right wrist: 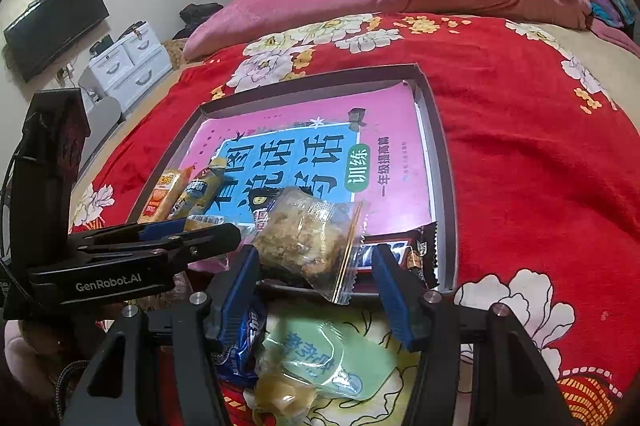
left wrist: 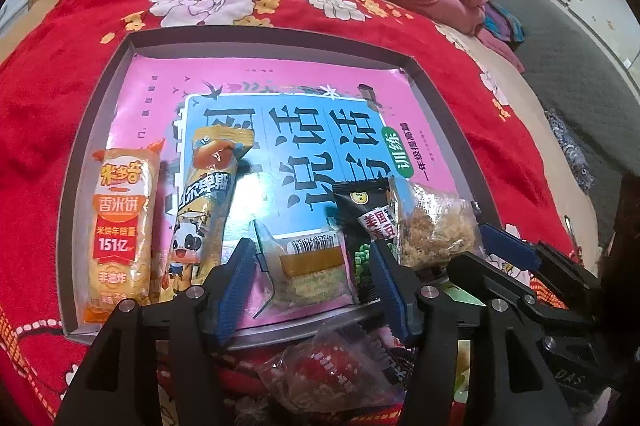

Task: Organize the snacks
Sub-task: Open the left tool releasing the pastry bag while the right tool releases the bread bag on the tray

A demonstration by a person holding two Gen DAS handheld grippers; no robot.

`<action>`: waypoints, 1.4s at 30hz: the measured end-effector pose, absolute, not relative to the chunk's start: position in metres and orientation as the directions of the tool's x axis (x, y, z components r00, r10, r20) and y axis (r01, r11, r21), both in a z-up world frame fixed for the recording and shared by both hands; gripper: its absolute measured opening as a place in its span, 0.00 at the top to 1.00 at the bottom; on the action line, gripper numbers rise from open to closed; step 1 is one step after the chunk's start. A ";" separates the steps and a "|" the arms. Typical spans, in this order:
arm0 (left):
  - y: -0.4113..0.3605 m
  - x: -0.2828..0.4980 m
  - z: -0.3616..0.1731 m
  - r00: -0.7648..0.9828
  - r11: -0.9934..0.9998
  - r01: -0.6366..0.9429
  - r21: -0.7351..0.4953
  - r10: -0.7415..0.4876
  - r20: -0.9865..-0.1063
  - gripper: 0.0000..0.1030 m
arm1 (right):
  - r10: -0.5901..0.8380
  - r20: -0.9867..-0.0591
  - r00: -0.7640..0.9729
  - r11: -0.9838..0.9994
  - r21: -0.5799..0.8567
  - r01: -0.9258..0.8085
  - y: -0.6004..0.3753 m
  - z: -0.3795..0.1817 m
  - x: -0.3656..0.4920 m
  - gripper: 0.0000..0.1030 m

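With the left gripper (left wrist: pixel 316 286) spread around the clear cake packet (left wrist: pixel 308 274) at lower centre of the tray (left wrist: pixel 100 129), I back out straight, while the right gripper (right wrist: pixel 316 282), spread, flanks the floss bag (right wrist: pixel 304 238).

Left gripper (left wrist: pixel 314 276) open around clear cake packet (left wrist: pixel 308 268), 5 snacks in tray (left wrist: pixel 100 113)

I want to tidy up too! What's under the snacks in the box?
A pink and blue book lies flat under the snacks, covering most of the box. Whatever is beneath the book stays hidden.
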State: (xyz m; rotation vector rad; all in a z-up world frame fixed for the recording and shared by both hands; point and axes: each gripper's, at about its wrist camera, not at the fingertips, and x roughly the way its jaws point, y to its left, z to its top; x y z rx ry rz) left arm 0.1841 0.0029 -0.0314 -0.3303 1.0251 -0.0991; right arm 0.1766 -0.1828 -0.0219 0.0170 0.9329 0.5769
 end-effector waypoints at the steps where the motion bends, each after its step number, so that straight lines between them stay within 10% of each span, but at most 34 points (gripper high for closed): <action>1: 0.003 0.184 -0.031 0.521 0.945 -0.071 -0.318 -0.236 -0.820 0.40 | 0.474 -0.752 0.458 0.850 0.256 -0.460 -0.183 -0.022 0.177 0.43; 42: 0.024 0.156 0.001 0.593 0.945 -0.095 -0.314 -0.200 -0.780 0.34 | 0.502 -0.683 0.531 0.850 0.275 -0.449 -0.198 -0.001 0.174 0.35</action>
